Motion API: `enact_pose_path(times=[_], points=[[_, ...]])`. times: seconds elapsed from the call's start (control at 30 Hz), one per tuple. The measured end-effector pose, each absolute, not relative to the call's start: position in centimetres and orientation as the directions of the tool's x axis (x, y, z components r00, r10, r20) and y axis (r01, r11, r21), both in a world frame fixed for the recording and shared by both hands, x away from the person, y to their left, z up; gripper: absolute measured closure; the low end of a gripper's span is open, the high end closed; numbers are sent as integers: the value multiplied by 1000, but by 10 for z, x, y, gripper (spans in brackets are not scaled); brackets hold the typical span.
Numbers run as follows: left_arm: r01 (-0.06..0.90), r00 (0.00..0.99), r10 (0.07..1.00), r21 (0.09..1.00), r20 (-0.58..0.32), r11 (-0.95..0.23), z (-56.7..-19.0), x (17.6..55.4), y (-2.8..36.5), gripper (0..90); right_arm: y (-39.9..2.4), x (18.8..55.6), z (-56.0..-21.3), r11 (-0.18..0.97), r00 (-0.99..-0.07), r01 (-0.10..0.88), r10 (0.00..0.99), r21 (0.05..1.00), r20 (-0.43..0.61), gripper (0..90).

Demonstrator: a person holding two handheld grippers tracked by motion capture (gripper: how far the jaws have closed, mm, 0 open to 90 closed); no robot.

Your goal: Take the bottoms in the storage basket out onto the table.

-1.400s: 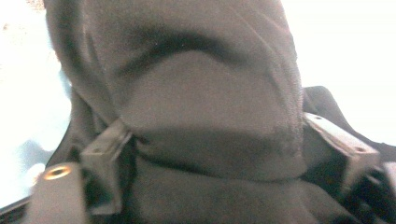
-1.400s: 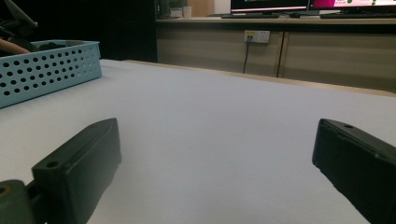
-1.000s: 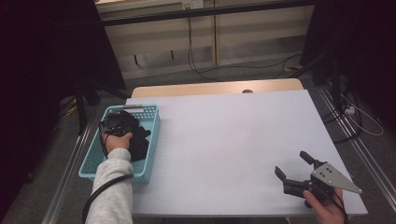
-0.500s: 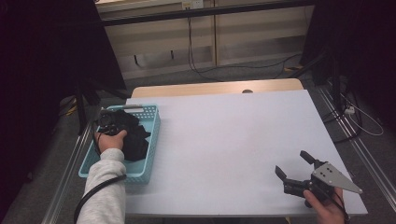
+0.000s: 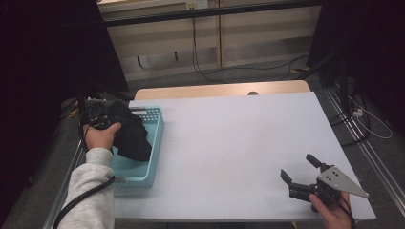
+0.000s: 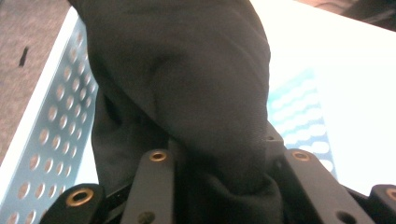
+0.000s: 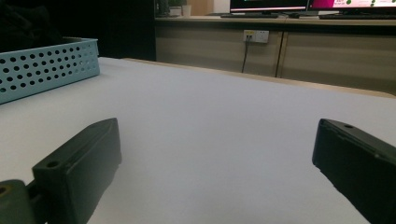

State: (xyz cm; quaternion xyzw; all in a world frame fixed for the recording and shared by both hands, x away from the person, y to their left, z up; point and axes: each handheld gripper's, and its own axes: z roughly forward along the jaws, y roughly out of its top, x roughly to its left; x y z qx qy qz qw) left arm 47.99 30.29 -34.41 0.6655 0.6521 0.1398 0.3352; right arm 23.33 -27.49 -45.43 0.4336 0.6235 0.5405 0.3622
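Note:
A black cloth (image 5: 131, 136) hangs half out of the light blue perforated basket (image 5: 145, 167) at the table's left edge. My left gripper (image 5: 99, 118) is above the basket's far left corner, shut on the cloth's top. Its jaws have just been closing, with the cloth between them. In the left gripper view the dark cloth (image 6: 187, 84) bunches between the jaws and drapes over the basket wall (image 6: 51, 121). My right gripper (image 5: 297, 166) rests low near the table's front right corner, open, with nothing between its jaws (image 7: 215, 172).
The white table (image 5: 239, 138) stretches between the basket and the right gripper. In the right gripper view the basket (image 7: 46, 67) stands far off at the left. Wooden cabinets (image 5: 248, 38) and cables lie beyond the table's far edge.
The left hand has risen out of the basket and drawn the black cloth up and toward the basket's left rim. The right gripper has stayed in place.

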Motion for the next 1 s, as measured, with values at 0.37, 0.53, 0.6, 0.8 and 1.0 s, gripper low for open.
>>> enact_pose_path(times=[0.37, 0.53, 0.6, 0.8, 1.0], points=[[730, 239, 929, 683, -281, 18, -300, 472, 279, 755, -274, 233, -455, 44, -363, 152, 932, 987, 14, 5], [713, 266, 914, 700, -305, 26, -285, 470, 271, 768, -274, 233, -455, 45, -365, 152, 931, 987, 14, 5], [694, 281, 910, 719, -305, 27, -277, 469, 267, 768, -274, 233, -454, 44, -365, 150, 931, 988, 14, 5], [640, 345, 888, 768, -303, 14, -252, 463, 253, 767, -274, 233, -455, 44, -366, 151, 931, 988, 15, 5], [592, 452, 833, 806, -319, -13, -234, 451, 229, 767, -273, 234, -455, 47, -370, 152, 929, 987, 13, 5]])
